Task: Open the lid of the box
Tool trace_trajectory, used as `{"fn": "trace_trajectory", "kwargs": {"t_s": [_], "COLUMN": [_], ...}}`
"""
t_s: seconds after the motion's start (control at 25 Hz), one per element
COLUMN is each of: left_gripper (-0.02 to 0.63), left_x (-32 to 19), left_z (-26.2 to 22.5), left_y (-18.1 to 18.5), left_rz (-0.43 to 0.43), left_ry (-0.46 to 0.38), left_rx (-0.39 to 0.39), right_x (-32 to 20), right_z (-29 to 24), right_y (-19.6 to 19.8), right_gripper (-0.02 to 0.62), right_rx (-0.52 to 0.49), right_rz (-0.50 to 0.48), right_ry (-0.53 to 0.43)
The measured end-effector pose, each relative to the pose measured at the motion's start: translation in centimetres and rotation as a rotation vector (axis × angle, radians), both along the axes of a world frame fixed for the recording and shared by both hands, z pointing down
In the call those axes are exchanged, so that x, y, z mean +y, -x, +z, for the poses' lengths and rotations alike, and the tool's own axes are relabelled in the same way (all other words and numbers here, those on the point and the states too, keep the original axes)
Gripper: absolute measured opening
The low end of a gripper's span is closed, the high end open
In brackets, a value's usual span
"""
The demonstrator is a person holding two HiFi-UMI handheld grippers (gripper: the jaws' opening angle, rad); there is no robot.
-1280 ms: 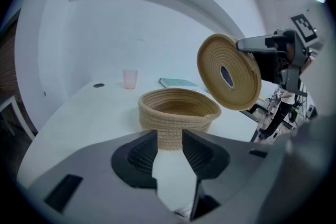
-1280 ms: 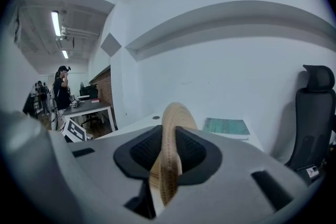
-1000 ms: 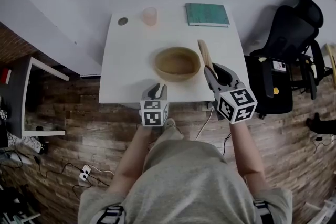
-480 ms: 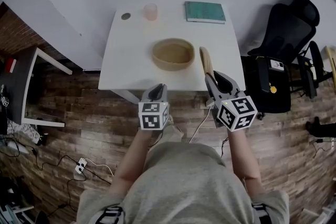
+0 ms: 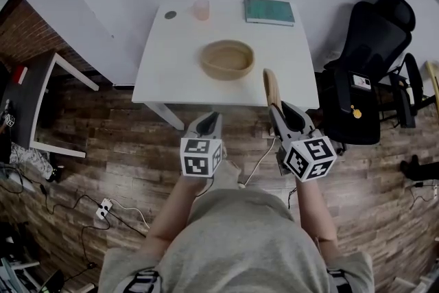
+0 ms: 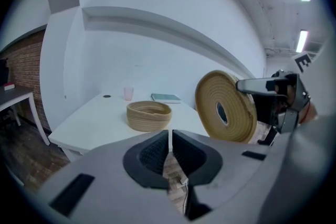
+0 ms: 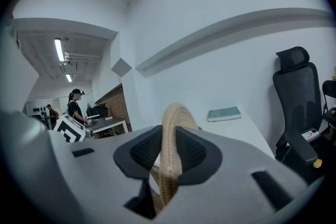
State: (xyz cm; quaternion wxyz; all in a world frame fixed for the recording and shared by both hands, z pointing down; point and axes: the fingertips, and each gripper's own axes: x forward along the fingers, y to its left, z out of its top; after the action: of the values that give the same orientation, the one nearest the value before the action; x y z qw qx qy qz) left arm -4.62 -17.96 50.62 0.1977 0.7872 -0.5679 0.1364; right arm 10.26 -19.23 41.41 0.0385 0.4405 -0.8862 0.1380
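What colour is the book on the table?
The book is teal green; the head view shows it best.

The left gripper [image 5: 209, 119] and right gripper [image 5: 278, 106] draw back from the table [image 5: 171, 72], carrying the lid [image 5: 271, 84] away from the box [image 5: 227, 60]; the left jaws have just been closing, empty.

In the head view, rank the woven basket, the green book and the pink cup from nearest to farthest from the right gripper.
1. Woven basket, mid-table, ahead and left of the right gripper, which grips the lid.
2. Green book, far edge, right side.
3. Pink cup, far edge, further left.
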Motion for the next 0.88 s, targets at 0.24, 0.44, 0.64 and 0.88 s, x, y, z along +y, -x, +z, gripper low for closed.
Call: {"fn": "trace_trajectory", "kwargs": {"t_s": [0.24,0.44,0.64,0.88], "left_gripper": [0.021,0.021,0.021,0.021], "left_x": [3.6,5.9,7.7,9.3], "left_z": [-1.0,-1.6,-2.6,-3.2], "left_y": [-0.8,-1.1,-1.3,-2.0], "left_rz": [-0.011,-0.019,-0.032,-0.020], "left_ry": [-0.017,-0.029,-0.059,-0.072], "left_rx": [0.017,0.028,0.047,0.054], "right_x": [3.7,6.2,8.2,10.2], "right_z": [0.7,1.4,1.8,2.2], "right_y": [-0.9,-1.1,-1.2,-1.4], "right_gripper": [0.084,0.084,0.084,0.084], "right_rx": [-0.019,-0.028,-0.036,-0.041], "right_rz": [-0.010,-0.021,-0.031,-0.041], "right_ry": [0.009,0.014,0.019,0.030]}}
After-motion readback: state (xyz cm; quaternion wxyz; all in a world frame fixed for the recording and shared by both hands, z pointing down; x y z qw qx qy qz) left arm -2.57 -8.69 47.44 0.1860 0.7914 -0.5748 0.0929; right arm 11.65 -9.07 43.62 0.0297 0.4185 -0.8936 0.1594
